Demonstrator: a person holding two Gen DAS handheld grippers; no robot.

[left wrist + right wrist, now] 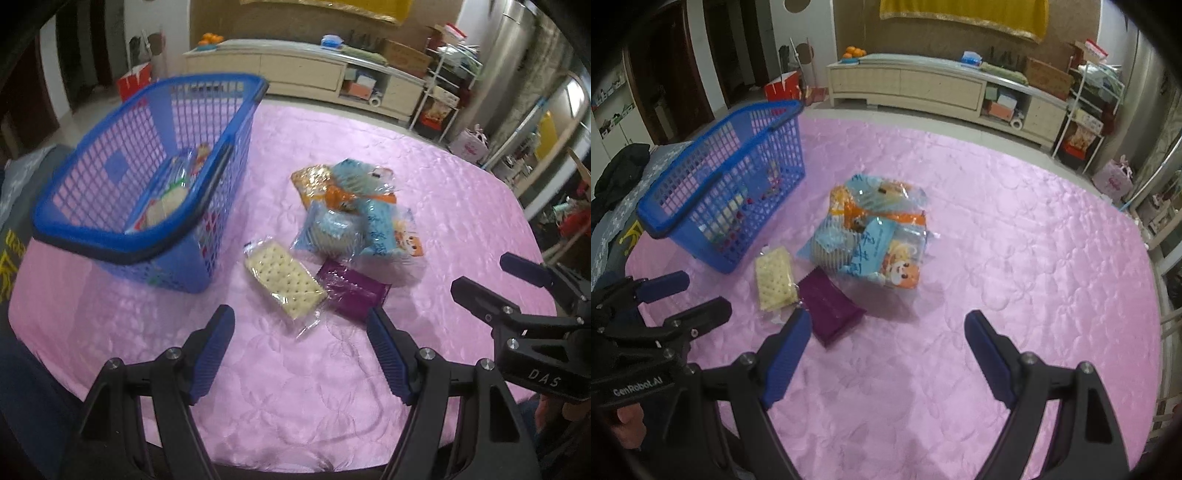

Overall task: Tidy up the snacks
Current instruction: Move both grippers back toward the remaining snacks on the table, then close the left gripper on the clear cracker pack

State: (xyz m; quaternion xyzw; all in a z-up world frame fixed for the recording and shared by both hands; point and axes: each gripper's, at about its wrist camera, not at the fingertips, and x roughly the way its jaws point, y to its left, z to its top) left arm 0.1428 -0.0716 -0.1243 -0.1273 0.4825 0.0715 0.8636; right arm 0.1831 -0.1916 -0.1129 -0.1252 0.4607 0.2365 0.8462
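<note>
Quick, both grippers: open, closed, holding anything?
Left gripper: open, holding nothing.
Right gripper: open, holding nothing.

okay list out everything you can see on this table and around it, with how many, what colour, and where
Basket: one, blue plastic mesh with a dark handle, left side of the table, some snack packs already inside.
Cracker pack: one, pale crackers in clear wrap, beside the basket.
Purple pack: one, dark purple, right next to the cracker pack.
Snack pile: several packets, count unclear, light blue and orange, mid-table behind the purple pack.
Tablecloth: one, pink quilted, covering the table.
Cabinet: one, cream, long and low, against the far wall.
Oranges: a few, on the cabinet's left end.
Left gripper: black with blue pads, open, empty.
Right gripper: same, open, empty.
</note>
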